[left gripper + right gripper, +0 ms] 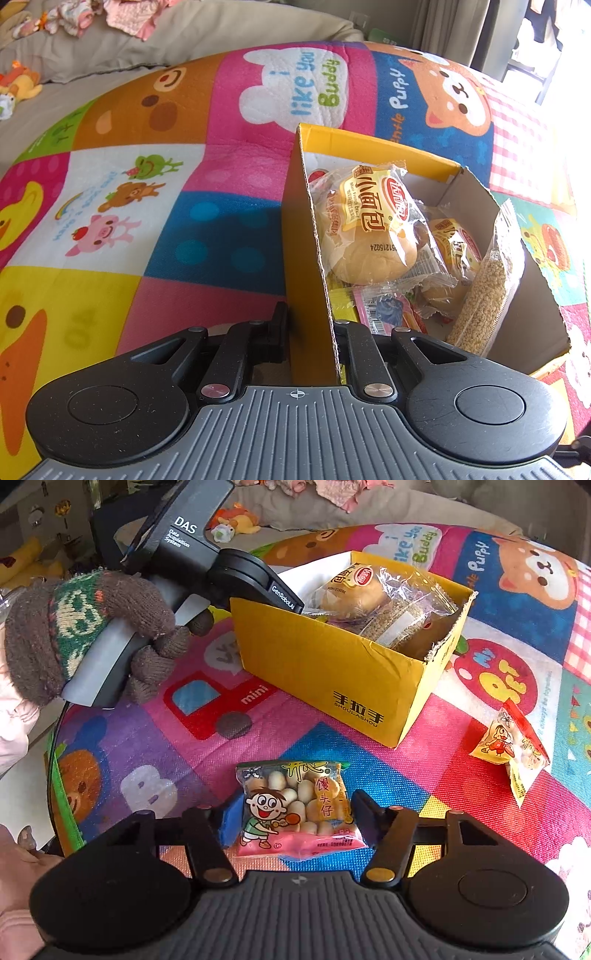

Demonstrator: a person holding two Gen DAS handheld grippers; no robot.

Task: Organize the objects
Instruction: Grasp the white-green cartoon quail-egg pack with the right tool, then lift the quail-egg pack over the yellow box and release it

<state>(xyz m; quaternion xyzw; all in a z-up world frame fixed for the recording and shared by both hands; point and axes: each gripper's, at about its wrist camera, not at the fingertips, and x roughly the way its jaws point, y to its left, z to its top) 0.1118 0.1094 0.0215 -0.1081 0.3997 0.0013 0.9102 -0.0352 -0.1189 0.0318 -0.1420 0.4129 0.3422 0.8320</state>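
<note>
Cartoon-print play mat (192, 746) is carrying everything: the biscuit packet (297, 808) is lying between the right tongs (295, 818), apparently not yet pinched, while the left tongs (310, 332) are clenching the yellow box's (332, 672) wall.

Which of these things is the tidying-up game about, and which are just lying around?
Part of the job:
- yellow box, its wall pinched by the left claw
- bread buns inside it
- biscuit bag between the right claw's fingers
- red-and-yellow snack packet

Just lying about:
- cartoon play mat
- plush toy
</note>
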